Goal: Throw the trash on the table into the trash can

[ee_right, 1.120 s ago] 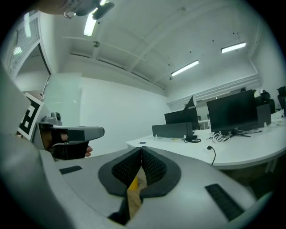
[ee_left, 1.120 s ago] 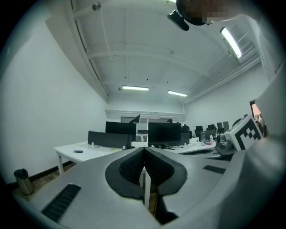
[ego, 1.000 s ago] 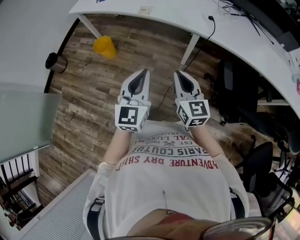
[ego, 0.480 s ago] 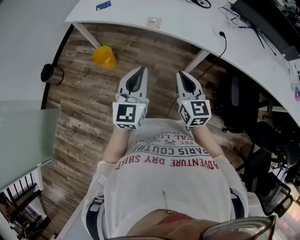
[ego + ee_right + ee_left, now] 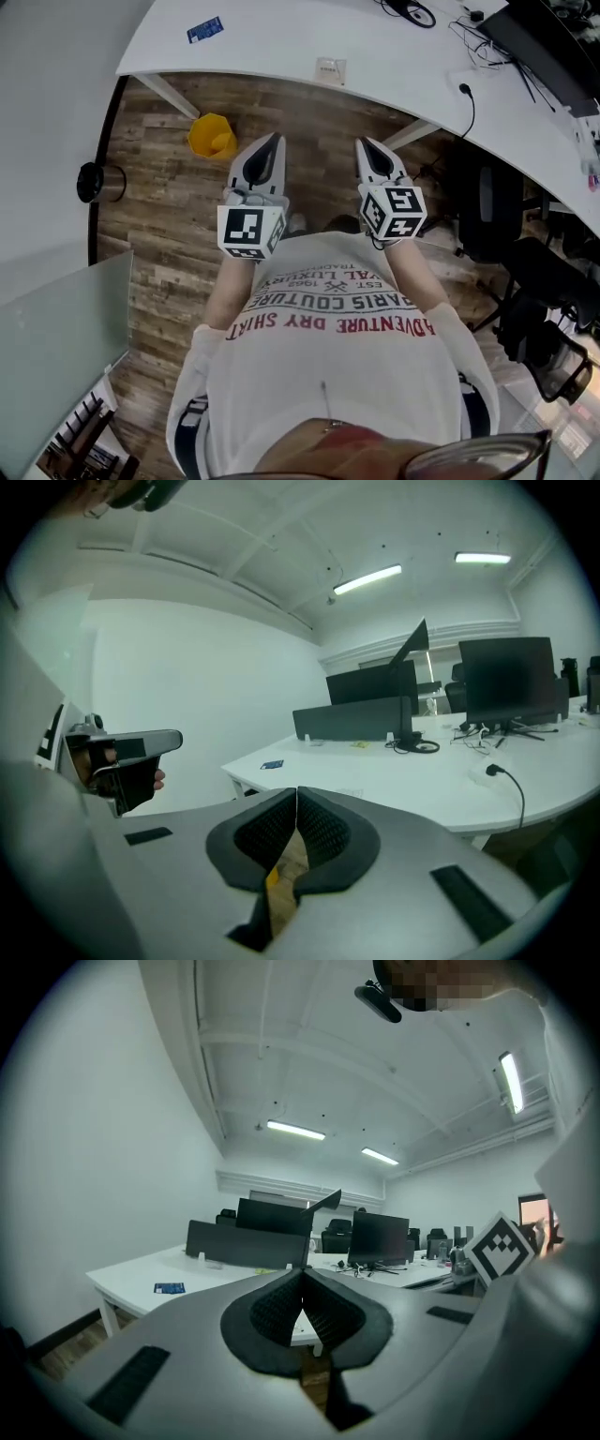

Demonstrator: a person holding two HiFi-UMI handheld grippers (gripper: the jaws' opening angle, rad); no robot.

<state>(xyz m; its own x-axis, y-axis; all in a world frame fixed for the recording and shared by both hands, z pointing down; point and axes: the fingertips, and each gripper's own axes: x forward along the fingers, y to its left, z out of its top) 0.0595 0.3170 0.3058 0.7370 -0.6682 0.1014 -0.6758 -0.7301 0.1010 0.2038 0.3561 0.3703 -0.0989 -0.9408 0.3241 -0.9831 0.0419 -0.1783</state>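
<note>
Reach is the open question here: both pairs of tongs hang short of the worktop (image 5: 281, 37), pointing toward it over the wooden floor. The left tongs (image 5: 272, 139) are pressed together with nothing between them, as the left gripper view shows plainly. The right tongs (image 5: 364, 142) are likewise closed on nothing.

A small pale slip (image 5: 330, 70) lies near the worktop's near edge and is the likeliest piece of trash, though it is too small to say what it is. It lies ahead of both tongs, between the lines they point along and closer to the right one. It looks nearly square, so no long axis matters much for the grip.

A blue card (image 5: 204, 29) sits further onto the worktop and off to the left, its long side roughly following the worktop's edge. The left tongs are the nearer pair to it.

The yellow trash can (image 5: 212, 137) stands on the floor just beside the left tongs, in front of the worktop's near edge. Neither item is within the tongs yet, so I judge the next move a forward reach, right for the slip.
</note>
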